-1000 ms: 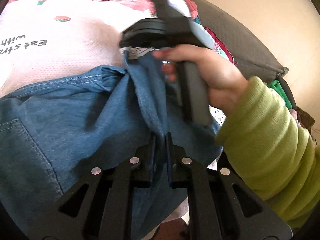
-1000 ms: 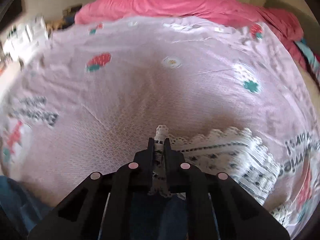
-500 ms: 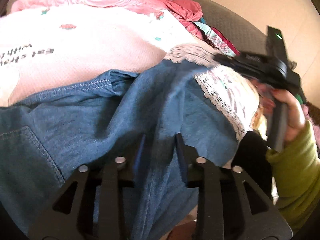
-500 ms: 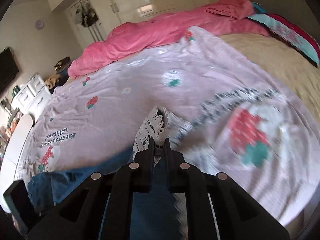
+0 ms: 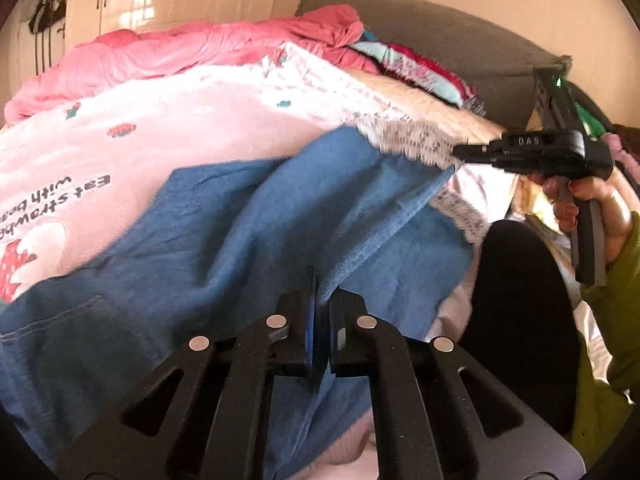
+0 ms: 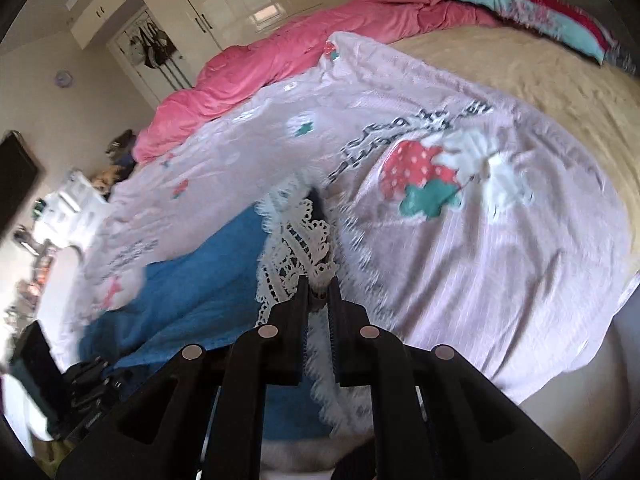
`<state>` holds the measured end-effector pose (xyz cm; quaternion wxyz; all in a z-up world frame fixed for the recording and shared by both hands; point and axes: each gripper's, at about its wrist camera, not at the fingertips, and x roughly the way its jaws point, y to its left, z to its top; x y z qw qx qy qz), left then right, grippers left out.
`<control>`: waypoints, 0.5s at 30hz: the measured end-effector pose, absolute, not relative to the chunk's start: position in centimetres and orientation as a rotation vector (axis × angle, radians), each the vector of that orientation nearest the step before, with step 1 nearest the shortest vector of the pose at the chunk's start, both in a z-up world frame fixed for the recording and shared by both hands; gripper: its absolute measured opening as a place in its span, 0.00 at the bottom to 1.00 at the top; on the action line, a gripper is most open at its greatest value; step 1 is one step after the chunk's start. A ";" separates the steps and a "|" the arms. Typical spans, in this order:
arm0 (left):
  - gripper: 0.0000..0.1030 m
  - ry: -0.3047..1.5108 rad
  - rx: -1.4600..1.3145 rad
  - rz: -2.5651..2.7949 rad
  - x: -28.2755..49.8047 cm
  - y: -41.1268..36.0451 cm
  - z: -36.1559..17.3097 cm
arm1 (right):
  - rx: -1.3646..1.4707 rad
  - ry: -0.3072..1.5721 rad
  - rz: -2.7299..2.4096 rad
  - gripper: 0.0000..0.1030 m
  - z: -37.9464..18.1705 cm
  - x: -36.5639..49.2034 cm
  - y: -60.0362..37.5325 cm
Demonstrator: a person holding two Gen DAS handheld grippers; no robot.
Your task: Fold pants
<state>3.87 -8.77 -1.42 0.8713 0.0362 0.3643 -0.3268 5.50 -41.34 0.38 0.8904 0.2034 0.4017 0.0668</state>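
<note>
A: Where is the work now, from the big things to the small ones?

B: The bed carries a pink blanket, and on this blanket lie the pants, blue denim with a lace hem; they are at the near edge of the bed, one part flat, one part lifted.

A: So is any fold made?

B: I judge that no fold is finished; the denim is bunched and creased, and one leg end hangs in the air between the two tools; it looks like the spreading or the first fold, so nearly all of the task is left.

A: And the tools?

B: The left gripper has its jaws almost together with a ridge of denim pinched between them; the right gripper is closed narrow on the lace hem; in the left view the right gripper holds this hem up and out to the side, above the blanket.

A: What is left, then?

B: To lay the legs flat and even, then to fold them; none of this is visible as done.
</note>
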 end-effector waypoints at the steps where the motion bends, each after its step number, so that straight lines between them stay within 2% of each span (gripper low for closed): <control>1: 0.00 0.753 0.080 -0.686 3.7 -8.5 -1.1 | 0.427 0.840 0.152 0.08 0.5 5.0 -41.3; 15: 0.03 0.797 0.230 -0.720 1.8 -10.0 -3.4 | 0.471 0.961 0.108 0.08 -2.8 0.5 -42.8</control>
